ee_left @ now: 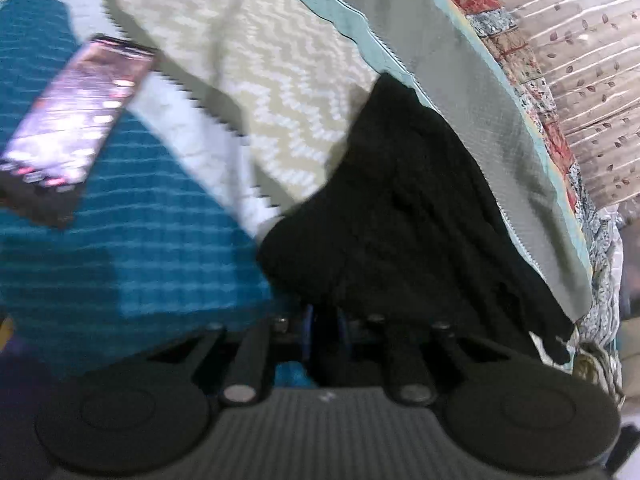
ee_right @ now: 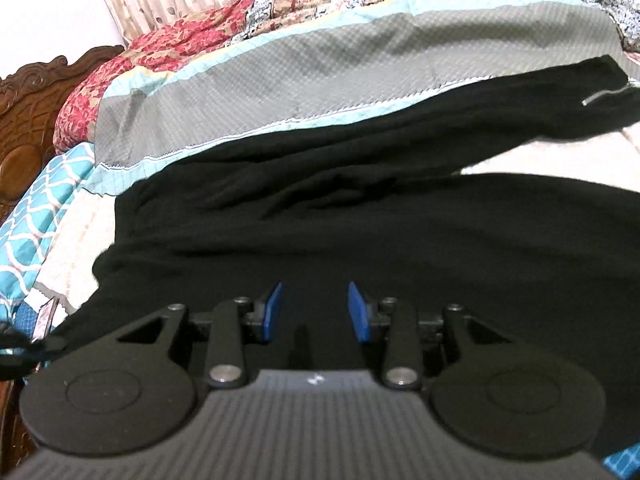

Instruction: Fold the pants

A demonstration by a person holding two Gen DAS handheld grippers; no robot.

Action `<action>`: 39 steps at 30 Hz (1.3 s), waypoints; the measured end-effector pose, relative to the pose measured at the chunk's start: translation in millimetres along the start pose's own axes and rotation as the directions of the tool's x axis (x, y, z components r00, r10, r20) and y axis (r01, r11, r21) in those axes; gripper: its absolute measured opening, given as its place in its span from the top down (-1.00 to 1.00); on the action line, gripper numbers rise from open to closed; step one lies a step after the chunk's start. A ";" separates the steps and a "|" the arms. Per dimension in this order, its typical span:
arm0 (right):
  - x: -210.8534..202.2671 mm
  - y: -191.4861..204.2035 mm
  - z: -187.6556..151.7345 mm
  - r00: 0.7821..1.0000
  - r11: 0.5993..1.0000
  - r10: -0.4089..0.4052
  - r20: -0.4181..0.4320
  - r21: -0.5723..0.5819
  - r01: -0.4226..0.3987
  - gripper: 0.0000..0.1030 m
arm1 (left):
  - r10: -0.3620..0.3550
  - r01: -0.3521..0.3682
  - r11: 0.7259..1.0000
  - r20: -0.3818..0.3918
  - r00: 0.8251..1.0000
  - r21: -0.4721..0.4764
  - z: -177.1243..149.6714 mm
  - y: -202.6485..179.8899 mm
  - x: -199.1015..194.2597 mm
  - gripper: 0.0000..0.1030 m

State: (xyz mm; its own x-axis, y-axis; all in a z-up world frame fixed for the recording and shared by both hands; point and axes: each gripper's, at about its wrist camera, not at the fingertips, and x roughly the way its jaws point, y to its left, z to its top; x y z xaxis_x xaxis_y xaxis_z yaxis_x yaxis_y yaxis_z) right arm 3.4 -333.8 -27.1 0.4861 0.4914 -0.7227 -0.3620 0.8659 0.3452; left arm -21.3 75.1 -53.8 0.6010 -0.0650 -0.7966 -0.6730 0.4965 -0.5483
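Observation:
The black pants lie spread across the bed, one leg reaching to the far right. My right gripper is open just above the pants, its blue pads apart with nothing between them. In the left wrist view the pants hang bunched from my left gripper, whose fingers are close together on the black cloth; the pads are mostly hidden by the fabric.
A phone lies on the teal and cream bedspread at the left. A grey quilt and a red patterned blanket lie behind the pants. A carved wooden headboard stands at the far left.

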 end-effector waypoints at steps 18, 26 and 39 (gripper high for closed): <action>-20.4 -199.5 156.2 0.919 0.902 -0.353 0.174 0.323 0.286 0.19 | 0.003 -0.405 0.542 0.480 0.877 0.737 69.7 -219.7 60.8 -0.87; 28.2 -321.4 225.1 0.888 0.690 -0.453 0.084 0.663 0.289 -0.11 | 0.143 -0.345 0.413 0.314 0.939 0.843 96.0 -226.5 184.8 -0.70; 106.2 -367.1 249.9 0.828 0.656 -0.555 -0.077 0.572 0.493 0.89 | 0.123 -0.364 0.308 0.343 0.931 0.879 65.9 -230.1 207.6 0.68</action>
State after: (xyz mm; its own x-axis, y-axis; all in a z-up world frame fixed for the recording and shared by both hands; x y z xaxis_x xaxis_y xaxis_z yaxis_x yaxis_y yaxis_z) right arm 386.7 -576.1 -80.9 0.5423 -0.0810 -0.8363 0.4572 0.8635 0.2128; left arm 286.7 4.4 -76.3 0.6247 0.2970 -0.7222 -0.0471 0.9375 0.3449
